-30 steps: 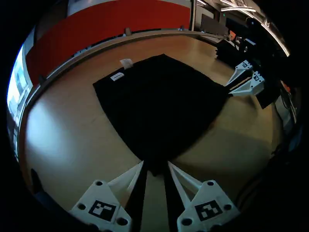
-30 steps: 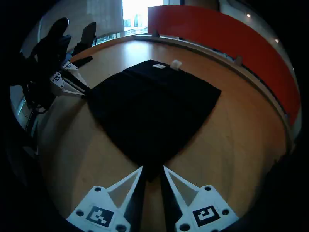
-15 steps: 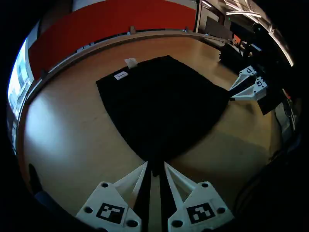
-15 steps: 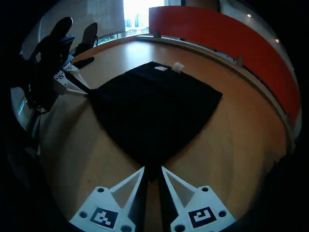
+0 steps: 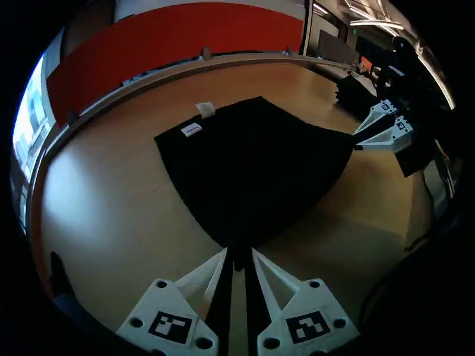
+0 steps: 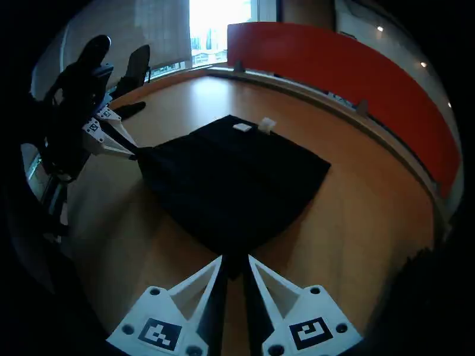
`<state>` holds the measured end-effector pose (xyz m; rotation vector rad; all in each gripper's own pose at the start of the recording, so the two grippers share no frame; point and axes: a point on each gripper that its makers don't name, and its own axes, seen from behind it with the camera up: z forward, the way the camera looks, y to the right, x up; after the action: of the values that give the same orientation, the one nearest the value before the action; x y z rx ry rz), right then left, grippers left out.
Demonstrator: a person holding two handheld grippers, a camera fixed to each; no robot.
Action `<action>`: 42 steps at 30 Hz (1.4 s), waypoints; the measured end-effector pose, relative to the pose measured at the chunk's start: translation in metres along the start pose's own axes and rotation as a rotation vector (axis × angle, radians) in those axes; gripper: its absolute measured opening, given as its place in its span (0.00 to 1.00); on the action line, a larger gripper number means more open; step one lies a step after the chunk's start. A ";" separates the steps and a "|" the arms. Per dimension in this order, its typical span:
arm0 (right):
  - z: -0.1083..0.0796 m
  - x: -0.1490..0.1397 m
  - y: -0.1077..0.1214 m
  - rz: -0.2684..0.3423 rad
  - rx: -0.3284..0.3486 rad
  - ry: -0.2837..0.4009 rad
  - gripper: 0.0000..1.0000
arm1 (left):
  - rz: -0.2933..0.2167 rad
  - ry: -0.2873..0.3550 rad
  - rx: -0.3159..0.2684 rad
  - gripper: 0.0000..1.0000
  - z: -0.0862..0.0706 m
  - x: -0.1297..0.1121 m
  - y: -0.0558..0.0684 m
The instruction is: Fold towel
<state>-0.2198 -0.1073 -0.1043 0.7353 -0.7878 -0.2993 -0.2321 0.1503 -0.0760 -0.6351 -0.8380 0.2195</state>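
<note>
Seeing black towel (image 5: 255, 160) spread on the wooden table (image 5: 107, 202), red partition (image 5: 178, 29) behind. Our left gripper (image 5: 237, 254) and right gripper (image 6: 236, 260) each pinch a towel corner, jaws nearly closed. From the right gripper view we get a window (image 6: 222, 24) and office chairs (image 6: 139, 59); from the left gripper view, ceiling lights (image 5: 368, 9).

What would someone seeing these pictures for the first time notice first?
A large black towel dominates, spread across the middle of the wooden table. The left claw and the right claw each pinch one of its near corners. Behind the table's far edge runs a bright red panel.
</note>
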 end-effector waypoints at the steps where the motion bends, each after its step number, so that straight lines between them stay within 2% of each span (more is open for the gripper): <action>1: -0.003 0.003 0.000 -0.001 -0.001 0.005 0.16 | -0.003 0.002 0.000 0.13 -0.003 0.002 0.001; 20: -0.047 0.039 -0.001 -0.003 -0.024 0.077 0.16 | -0.072 0.033 -0.011 0.13 -0.053 0.029 0.014; 32: -0.064 0.046 -0.005 -0.011 -0.024 0.083 0.16 | -0.061 0.032 -0.005 0.13 -0.069 0.035 0.019; 42: -0.079 0.049 -0.006 -0.003 -0.026 0.090 0.16 | -0.079 0.049 -0.014 0.13 -0.079 0.046 0.021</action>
<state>-0.1286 -0.0978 -0.1206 0.7210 -0.6965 -0.2771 -0.1412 0.1521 -0.0990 -0.6168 -0.8160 0.1258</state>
